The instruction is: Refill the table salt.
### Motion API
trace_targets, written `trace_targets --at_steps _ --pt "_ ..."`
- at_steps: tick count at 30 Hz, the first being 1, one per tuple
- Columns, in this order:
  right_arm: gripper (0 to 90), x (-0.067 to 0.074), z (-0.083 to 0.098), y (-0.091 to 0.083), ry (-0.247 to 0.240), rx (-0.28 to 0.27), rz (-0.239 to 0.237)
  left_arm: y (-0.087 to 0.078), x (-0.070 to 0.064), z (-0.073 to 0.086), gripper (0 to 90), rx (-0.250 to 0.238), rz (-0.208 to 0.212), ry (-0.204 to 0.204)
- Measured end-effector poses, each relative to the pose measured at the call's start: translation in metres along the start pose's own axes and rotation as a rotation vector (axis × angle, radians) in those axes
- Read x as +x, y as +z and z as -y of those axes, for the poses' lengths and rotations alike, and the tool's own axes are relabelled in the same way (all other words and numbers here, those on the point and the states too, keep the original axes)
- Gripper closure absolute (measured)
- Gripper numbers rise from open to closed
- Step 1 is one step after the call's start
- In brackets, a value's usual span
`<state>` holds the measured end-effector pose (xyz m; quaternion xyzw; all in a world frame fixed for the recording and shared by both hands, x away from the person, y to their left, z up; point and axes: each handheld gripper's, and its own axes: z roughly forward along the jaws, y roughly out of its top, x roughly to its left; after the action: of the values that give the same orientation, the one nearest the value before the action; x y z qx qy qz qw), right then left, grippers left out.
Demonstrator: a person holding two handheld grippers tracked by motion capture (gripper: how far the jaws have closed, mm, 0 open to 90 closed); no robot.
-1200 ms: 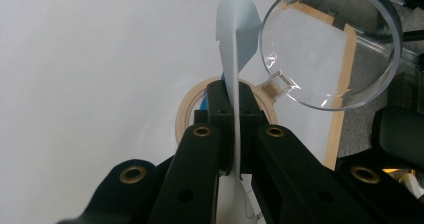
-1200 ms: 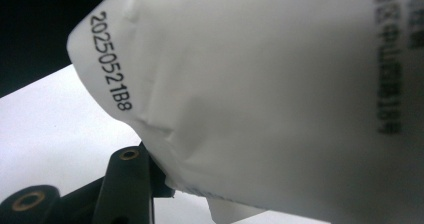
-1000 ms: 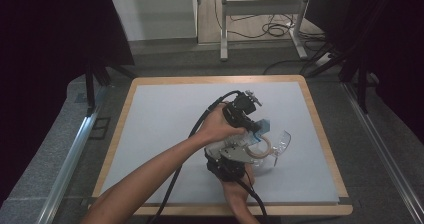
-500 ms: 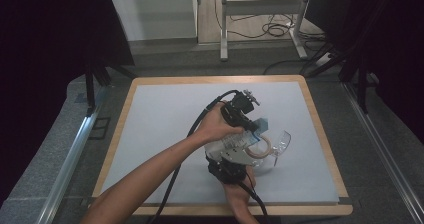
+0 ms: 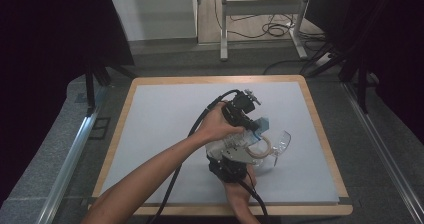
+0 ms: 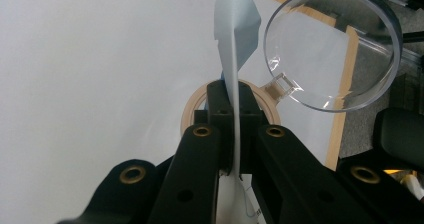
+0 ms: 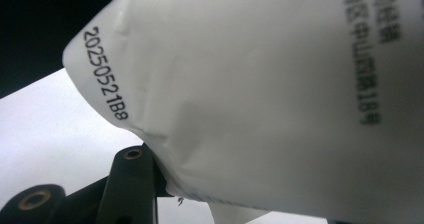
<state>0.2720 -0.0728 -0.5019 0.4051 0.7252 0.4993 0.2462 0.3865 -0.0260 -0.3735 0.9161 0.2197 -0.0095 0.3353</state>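
- The white packet [image 5: 234, 145] is held above the surface [image 5: 165, 124] between both grippers, just beside the glasses [image 5: 272, 146].
- The left gripper [image 6: 234, 134] fingers are clamped shut on its thin blue edge [image 6: 235, 44]; slippage or tearing is judged possible if pulled.
- The right gripper [image 5: 227, 168] fingers are seen partly closed against the packet body [image 7: 280, 94]; a firm grip cannot be confirmed, so a drop onto the lenses is possible.

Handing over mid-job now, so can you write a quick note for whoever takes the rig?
Left hand-held gripper: shut on the thin edge of the packet.
Right hand-held gripper: against the packet's other end; grip unclear.
Clear glasses: lying on the white mat beside the grippers, not held.
Done: packet is held up between both grippers.
Left: probably tearing it open; no tear visible yet.
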Motion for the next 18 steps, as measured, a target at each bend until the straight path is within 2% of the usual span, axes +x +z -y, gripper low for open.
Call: trace_targets --at_steps 18 --pt "50.4 0.0007 0.0011 0.0008 -0.008 -0.007 0.008 -0.0015 -0.002 0.0008 90.0 -0.003 0.004 0.006"
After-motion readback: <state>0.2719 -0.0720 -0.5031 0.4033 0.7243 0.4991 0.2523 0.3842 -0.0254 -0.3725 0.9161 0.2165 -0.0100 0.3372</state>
